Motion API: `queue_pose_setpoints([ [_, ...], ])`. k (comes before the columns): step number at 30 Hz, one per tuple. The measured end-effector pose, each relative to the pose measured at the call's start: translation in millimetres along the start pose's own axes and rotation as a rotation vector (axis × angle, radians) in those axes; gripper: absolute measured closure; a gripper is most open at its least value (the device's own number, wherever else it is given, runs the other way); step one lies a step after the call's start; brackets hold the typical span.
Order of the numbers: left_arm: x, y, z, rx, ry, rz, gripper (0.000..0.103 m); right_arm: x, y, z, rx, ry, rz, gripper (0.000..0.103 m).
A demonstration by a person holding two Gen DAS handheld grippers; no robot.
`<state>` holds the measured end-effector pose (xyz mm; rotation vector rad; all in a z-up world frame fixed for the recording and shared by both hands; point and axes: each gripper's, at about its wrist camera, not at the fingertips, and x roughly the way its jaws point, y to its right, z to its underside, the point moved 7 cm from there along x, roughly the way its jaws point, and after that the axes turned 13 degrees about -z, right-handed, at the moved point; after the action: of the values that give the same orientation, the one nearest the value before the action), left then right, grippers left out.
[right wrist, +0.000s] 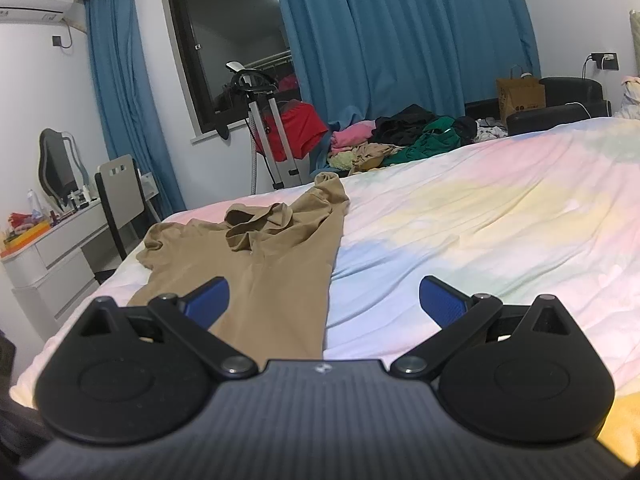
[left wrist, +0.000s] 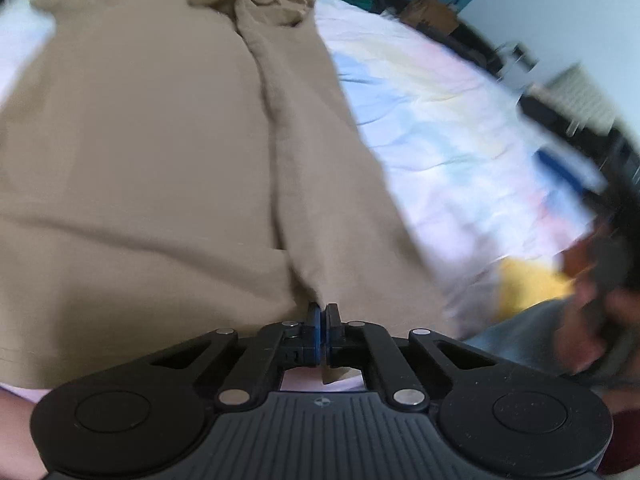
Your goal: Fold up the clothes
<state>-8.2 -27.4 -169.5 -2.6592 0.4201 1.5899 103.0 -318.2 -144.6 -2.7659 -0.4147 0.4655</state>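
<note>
A tan garment [left wrist: 140, 160] lies spread on a bed covered with a pastel sheet [left wrist: 440, 120], its collar end bunched at the far side and its hem toward the near side. In the left wrist view the left gripper [left wrist: 322, 312] has its blue-padded jaws pressed together on a fold of the tan fabric at the garment's near edge; a ridge of cloth runs from the pinch away toward the far end, where a sleeve lies crumpled. The cloth fills the left and centre of this view, with the sheet bare to the right. At the right edge a blurred hand [left wrist: 592, 320] holds a dark object, too smeared to make out.

In the right wrist view the right gripper [right wrist: 324, 300] hovers above the near part of the bed with its jaws spread wide and nothing between them. The tan garment [right wrist: 276, 272] lies below and ahead, reaching between the jaws from the left: the left blue pad [right wrist: 210, 300] sits over the fabric, while the right pad [right wrist: 442, 302] is over bare pastel sheet [right wrist: 480, 220], apart from the garment's right edge.

Far across the bed a pile of clothes [right wrist: 400, 136] lies in front of blue curtains [right wrist: 400, 32]. A white dresser [right wrist: 60, 252] with a chair [right wrist: 120, 196] stands at the left.
</note>
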Motion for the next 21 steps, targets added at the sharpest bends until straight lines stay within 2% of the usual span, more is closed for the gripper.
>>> queue_pose_setpoints([
  [1, 1, 0, 2, 0.019, 0.013, -0.037, 0.101, 0, 0, 0, -0.001, -0.002, -0.001, 0.000],
  [5, -5, -2, 1, 0.045, 0.046, -0.075, 0.097, 2, 0, 2, -0.005, -0.019, -0.003, 0.000],
  [7, -10, -3, -1, 0.047, 0.074, -0.102, 0.085, 2, -1, 2, -0.011, -0.022, -0.007, 0.000],
  [9, -16, -5, -4, 0.045, 0.100, -0.136, 0.059, 1, -1, 2, -0.008, -0.019, -0.010, 0.000],
  [13, -25, -7, -19, 0.030, 0.158, -0.199, 0.042, 0, -1, 2, -0.002, -0.016, -0.015, 0.000],
  [15, -33, -7, -28, 0.027, 0.205, -0.230, 0.028, -1, -1, 1, -0.003, -0.011, -0.020, 0.000],
  [17, -42, -7, -40, 0.022, 0.261, -0.265, 0.020, -2, -1, 0, -0.001, -0.004, -0.021, 0.000],
  [19, -52, -5, -51, 0.009, 0.313, -0.301, 0.018, -3, -1, -1, 0.003, 0.005, -0.021, 0.000],
  [21, -67, -5, -62, -0.008, 0.367, -0.329, 0.007, -5, -2, -2, 0.004, 0.014, -0.019, 0.000],
])
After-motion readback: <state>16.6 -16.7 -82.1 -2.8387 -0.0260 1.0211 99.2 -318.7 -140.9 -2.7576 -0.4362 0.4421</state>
